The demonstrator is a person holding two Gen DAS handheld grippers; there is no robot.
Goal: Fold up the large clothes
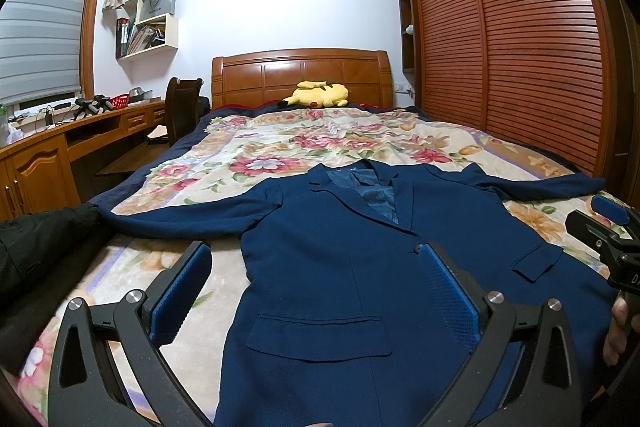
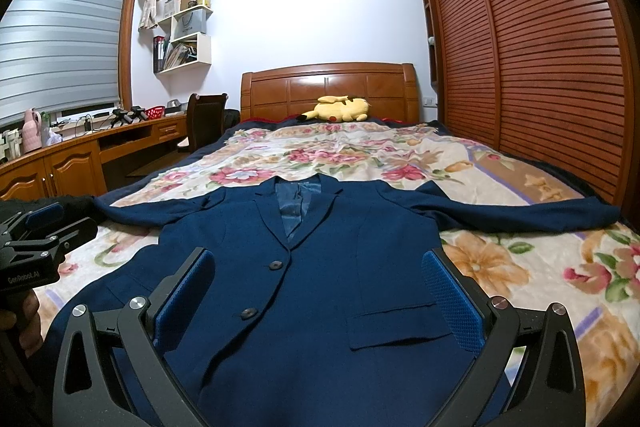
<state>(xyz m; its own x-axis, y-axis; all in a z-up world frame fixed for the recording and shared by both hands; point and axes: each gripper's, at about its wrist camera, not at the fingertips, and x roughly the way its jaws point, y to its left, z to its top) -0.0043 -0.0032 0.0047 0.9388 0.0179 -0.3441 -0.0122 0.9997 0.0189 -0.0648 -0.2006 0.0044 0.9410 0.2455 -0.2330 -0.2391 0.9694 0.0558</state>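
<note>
1. Blazer [image 1: 340, 267], navy, is laid flat and face-up on the bed directly ahead of both grippers, collar pointing away and both sleeves spread out to the sides.
2. Left gripper [image 1: 316, 287] is seen with its jaws spread wide and nothing held between them; its blue pads [image 1: 182, 291] hover over the blazer's lower left front, one finger above the blanket and one above the fabric.
3. Right gripper [image 2: 320, 291] is likewise seen fully parted and empty, with both fingers above the blazer's lower front, flanking the two dark buttons [image 2: 275, 265] and a flap pocket [image 2: 396, 323].
4. Each gripper is caught at the edge of the other's view, just beside it.
5. A black garment [image 1: 36, 247] is seen bunched to the left of the left gripper, touching the end of the blazer's sleeve.
6. The blazer is carried by a floral blanket [image 2: 520, 267] that covers the bed.
7. Far ahead, a yellow plush toy [image 1: 318, 95] is seen lying against the wooden headboard [image 2: 328, 87].
8. A slatted wooden wardrobe [image 2: 540, 47] is seen along the right side.
9. To the left, a wooden desk [image 2: 80, 151], a chair [image 1: 182, 107], wall shelves [image 1: 152, 15] and a window blind [image 2: 60, 39] are seen.
</note>
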